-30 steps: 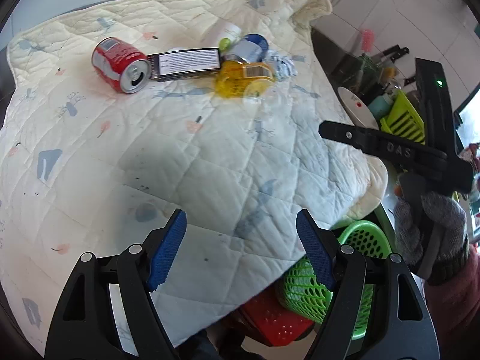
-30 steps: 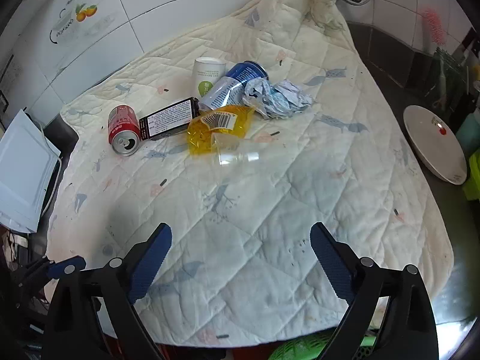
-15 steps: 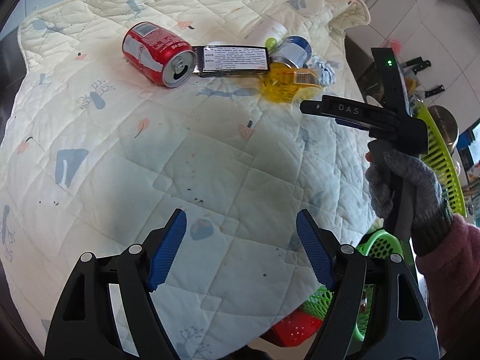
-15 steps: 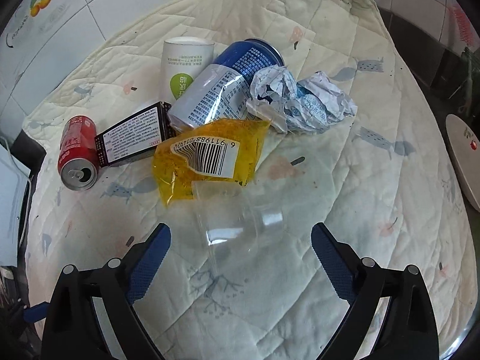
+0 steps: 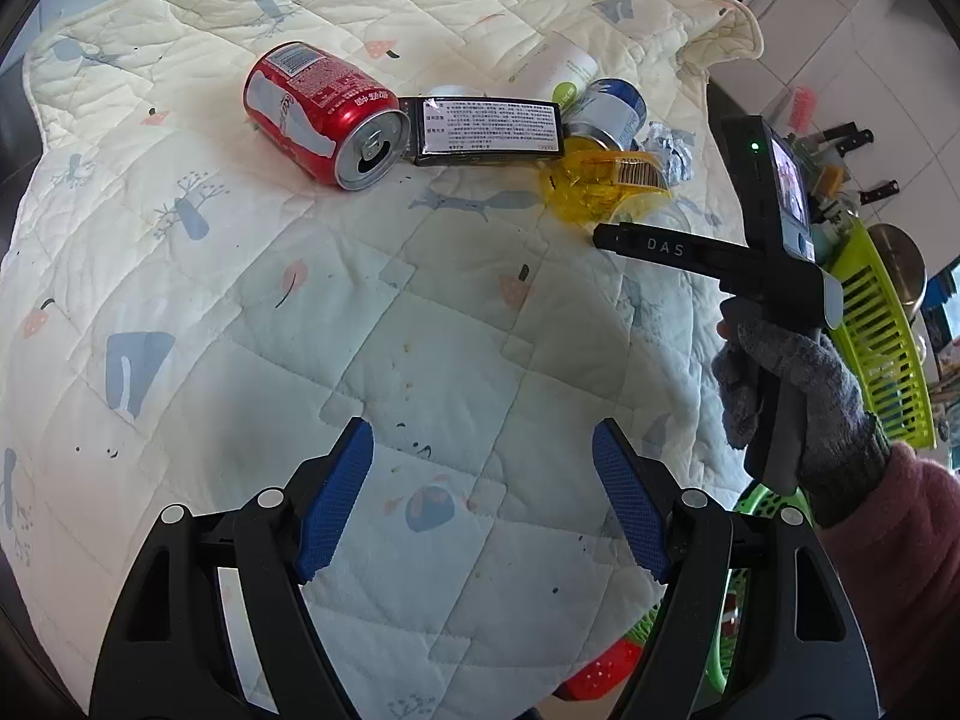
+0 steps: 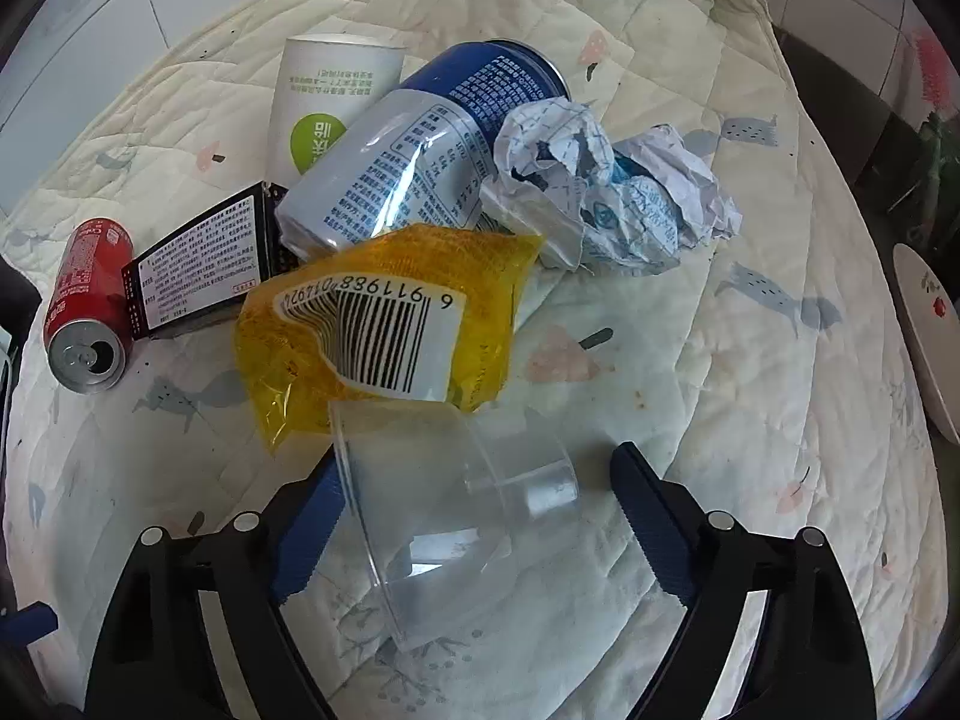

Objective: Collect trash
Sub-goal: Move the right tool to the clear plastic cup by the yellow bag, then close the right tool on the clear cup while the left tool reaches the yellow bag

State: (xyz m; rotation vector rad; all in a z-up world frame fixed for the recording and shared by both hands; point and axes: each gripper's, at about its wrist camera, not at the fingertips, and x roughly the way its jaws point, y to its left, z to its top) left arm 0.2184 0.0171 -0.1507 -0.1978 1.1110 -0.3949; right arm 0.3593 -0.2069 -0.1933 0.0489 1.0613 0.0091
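On the quilted cloth, a red soda can lies leftmost, then a black box, yellow mesh bag and crumpled paper. The left gripper hovers wide; the right gripper, wide too, straddles a clear plastic cup.

Cream quilt with blue-grey and pink prints; red can; blue-and-silver can; yellow bag bearing a black barcode; clear cup.

Quilted cloth, white plate, green rack
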